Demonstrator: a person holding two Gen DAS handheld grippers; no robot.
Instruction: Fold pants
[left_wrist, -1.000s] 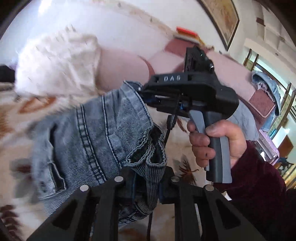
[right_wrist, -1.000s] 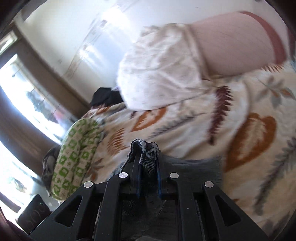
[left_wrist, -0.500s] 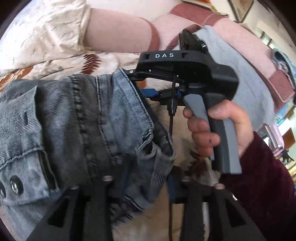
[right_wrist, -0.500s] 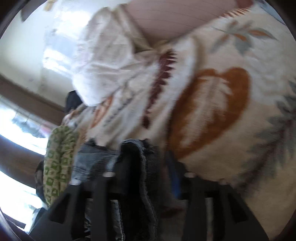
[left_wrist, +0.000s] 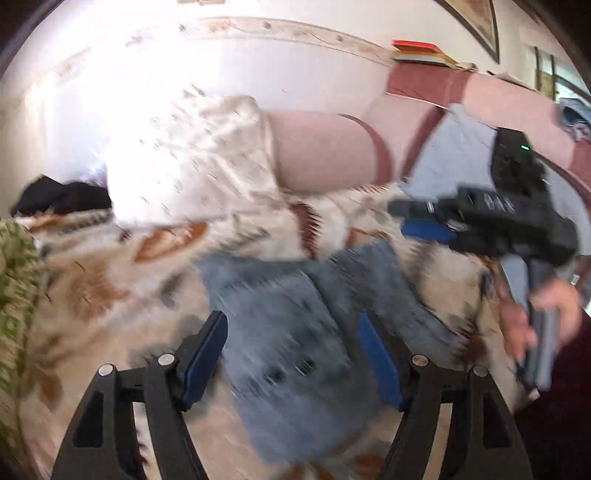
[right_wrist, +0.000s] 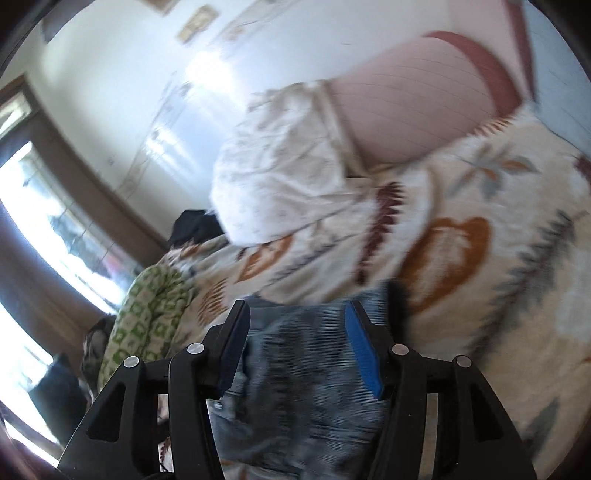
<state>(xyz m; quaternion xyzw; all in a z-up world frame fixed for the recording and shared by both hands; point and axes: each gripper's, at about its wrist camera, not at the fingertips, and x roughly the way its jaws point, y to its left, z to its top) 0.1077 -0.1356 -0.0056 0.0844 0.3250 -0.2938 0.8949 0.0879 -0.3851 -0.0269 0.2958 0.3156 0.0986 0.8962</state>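
We see the jeans (left_wrist: 295, 332) lying in a blurred blue-grey heap on the leaf-print blanket (left_wrist: 110, 295), and we take them as our landmark for everything else. Our left gripper (left_wrist: 291, 362) hangs just above the jeans with its fingers (left_wrist: 203, 354) spread wide, blue pads facing inward, and nothing between them; the denim shows in the gap, but we cannot tell whether the fingers touch it. Our right gripper (right_wrist: 295, 347) is likewise spread wide over the jeans (right_wrist: 306, 376), holding nothing, with the cloth filling the space between its fingers (right_wrist: 360, 354).

In the left wrist view the right gripper (left_wrist: 417, 218) appears to the right of the jeans and a little beyond them, a black body with a grey handle gripped by our right hand (left_wrist: 535, 317) in a dark red sleeve. Its blue pad shows past the far right corner of the jeans.

Beyond the jeans a white pillow (left_wrist: 192, 158) rests on the blanket, and just to the right of it a pink bolster (left_wrist: 325, 151) with a dark red band. A pale blue cloth (left_wrist: 454, 155) lies behind the right gripper, further from the jeans. To the left of the jeans, at the blanket's edge, a green-patterned cloth (right_wrist: 147, 317) is bunched up, and past it, beside the pillow, a dark heap (left_wrist: 62, 195) that we cannot identify. The motion blur hides the jeans' seams and folds, so we cannot tell how they are folded.
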